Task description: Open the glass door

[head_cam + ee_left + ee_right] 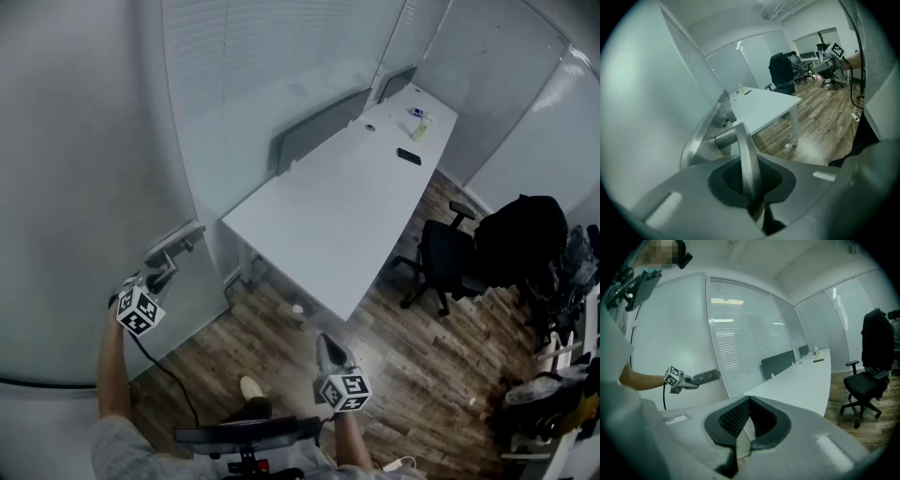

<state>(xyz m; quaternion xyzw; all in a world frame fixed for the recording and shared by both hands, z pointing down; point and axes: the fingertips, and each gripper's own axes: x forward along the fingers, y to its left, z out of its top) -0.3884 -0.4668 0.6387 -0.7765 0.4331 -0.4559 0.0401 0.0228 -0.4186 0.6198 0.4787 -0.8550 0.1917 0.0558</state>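
Now the left gripper (157, 277) has its two jaws clamped on the brushed-metal lever handle (746, 145) of the frosted glass door (75, 187). In the left gripper view the bar runs straight up between the dark ribbed pads (733, 176), which press on it from both sides. That door stands left of the long white desk (347, 206), just beyond the desk's near corner, and its handle points toward the desk. The right gripper (330, 349) hangs free in front of the desk's near end, over the wood-patterned floor (412, 375). Its jaws are pressed together at the tips with nothing between them, and it is aimed along the desk. A dark grey divider screen (319, 127) runs along the desk's left edge, and a small flat black object (409, 156) lies near the desk's far end. A black swivel office chair (445, 258) stands just beside the desk's right edge. Whether the door has left its frame cannot be told.
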